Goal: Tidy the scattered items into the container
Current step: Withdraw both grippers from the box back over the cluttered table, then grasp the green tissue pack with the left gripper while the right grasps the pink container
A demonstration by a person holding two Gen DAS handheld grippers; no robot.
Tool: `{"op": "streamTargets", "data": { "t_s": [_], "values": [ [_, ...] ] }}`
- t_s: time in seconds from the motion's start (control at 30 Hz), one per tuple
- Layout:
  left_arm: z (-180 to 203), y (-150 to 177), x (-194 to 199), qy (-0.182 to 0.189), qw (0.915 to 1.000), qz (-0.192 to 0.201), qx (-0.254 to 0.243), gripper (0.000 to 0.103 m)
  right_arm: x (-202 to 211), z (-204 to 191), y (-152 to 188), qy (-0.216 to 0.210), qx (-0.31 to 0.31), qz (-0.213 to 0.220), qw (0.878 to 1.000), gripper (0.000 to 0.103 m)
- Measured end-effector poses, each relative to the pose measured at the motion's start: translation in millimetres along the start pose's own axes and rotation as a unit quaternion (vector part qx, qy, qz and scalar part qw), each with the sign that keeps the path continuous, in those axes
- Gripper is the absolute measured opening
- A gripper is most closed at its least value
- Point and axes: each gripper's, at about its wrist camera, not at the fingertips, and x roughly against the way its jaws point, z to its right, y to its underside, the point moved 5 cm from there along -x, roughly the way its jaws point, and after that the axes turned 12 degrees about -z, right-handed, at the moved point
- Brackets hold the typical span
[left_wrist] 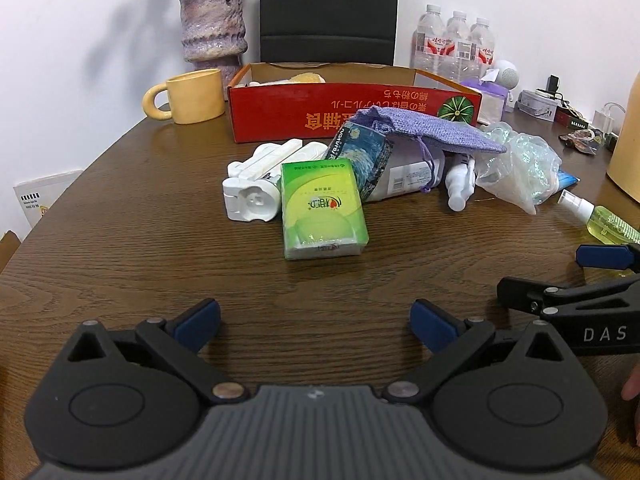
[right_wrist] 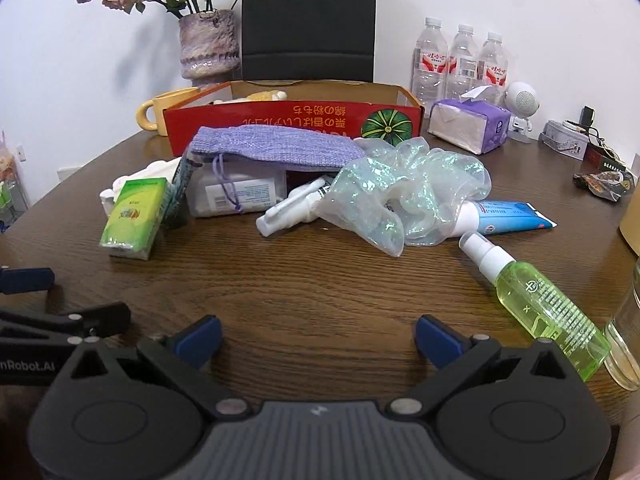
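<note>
Both jaws stood wide open and empty as you faced the leaning green tissue pack (left_wrist: 323, 210), which an off-centre pinch by your left gripper (left_wrist: 316, 322) or right gripper (right_wrist: 318, 338) could topple short of the red cardboard box (left_wrist: 352, 110).

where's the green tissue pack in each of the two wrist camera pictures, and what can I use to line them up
Left wrist view: the green tissue pack lies near the centre, straight ahead of the open left gripper.
Right wrist view: the pack sits at the left, ahead and left of the open right gripper.
Shared landmark: the red box behind the pile.
</note>
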Motion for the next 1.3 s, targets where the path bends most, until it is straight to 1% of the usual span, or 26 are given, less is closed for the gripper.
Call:
{"op": "streamTargets", "data": {
  "t_s": [0.87,0.93,0.97,1.0,1.03,1.1,1.17,1.27,1.3],
  "values": [
    [0.2,0.3,0.0,0.000,1.0000,0.001,0.001,0.103,0.2,0.4,0.9,0.001,-0.003,0.002,1.000,0.103],
    [1.4,1.3,2.0,-0.004,1.0000,0.005,0.000,0.103,13.1,3.5,0.7,-0.002,0.001,0.001,1.000,0.093],
    [3.6,1.8,3.9,-0.001,1.0000,0.007,-0.001,0.103,22.6,5.4,0.1,-0.004,0.005,0.001,1.000,0.084],
    [7.0,1.6,6.3,0.011,0.9999,0.009,-0.001,0.103,35.3,8.9,-0.3,-0.005,0.010,0.004,1.000,0.084],
    [11.7,0.9,9.4,0.032,0.9994,0.011,0.001,0.103,56.8,16.6,0.3,-0.001,0.015,0.019,1.000,0.084],
    [23.2,-1.8,16.5,0.078,0.9968,0.017,0.004,0.103,98.2,33.7,2.5,0.011,0.023,0.045,0.999,0.090],
    [37.4,-6.4,22.2,0.105,0.9941,0.024,0.000,0.103,126.0,62.6,12.2,0.050,0.007,0.047,0.998,0.090],
    [62.5,-16.0,24.8,0.125,0.9916,0.029,-0.018,0.103,147.6,108.5,38.0,0.122,-0.035,0.047,0.991,0.093],
    [72.0,-19.6,23.1,0.134,0.9904,0.024,-0.023,0.103,146.1,123.6,48.7,0.138,-0.057,0.042,0.988,0.094]
  ]
}}
